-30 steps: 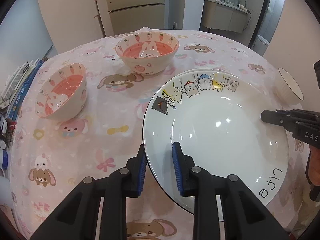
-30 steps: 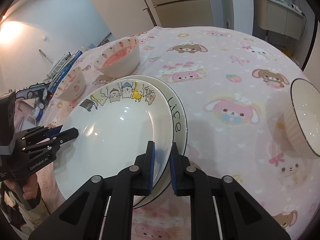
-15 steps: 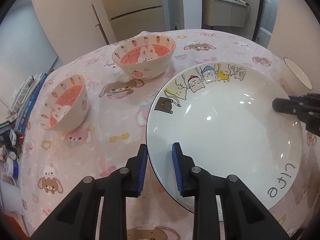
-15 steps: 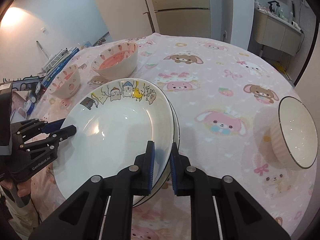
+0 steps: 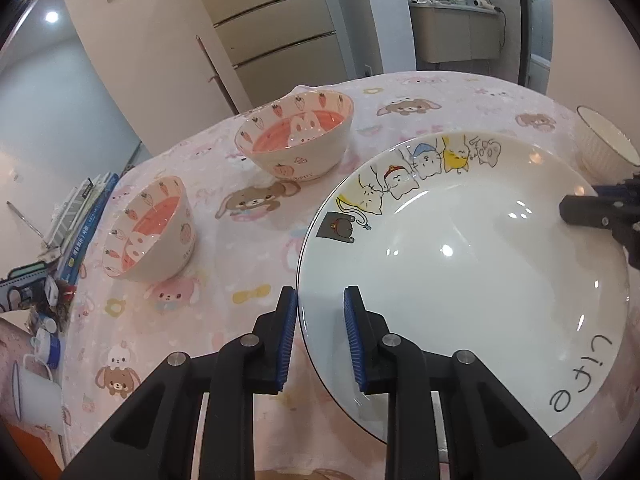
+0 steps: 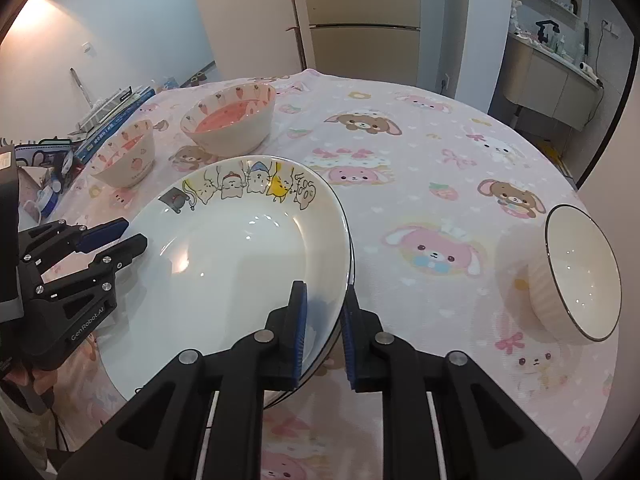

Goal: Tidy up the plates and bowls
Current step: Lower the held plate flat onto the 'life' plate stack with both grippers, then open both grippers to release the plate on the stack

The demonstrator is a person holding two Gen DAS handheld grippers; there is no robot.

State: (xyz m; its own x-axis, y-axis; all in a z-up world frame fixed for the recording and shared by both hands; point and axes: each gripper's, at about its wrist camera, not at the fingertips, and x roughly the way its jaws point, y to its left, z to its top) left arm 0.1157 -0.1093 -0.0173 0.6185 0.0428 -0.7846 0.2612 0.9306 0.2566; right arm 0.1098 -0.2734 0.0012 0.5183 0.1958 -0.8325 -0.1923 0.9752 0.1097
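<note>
While the cat-print plate rests on a second plate on the pink-clothed desk, the left tongs straddle its near-left rim, pads apparently pressing it. Right tongs clamp the opposite rim. Two strawberry bowls sit beyond the plates at left; a white ribbed bowl lies tilted, well apart at right.
</note>
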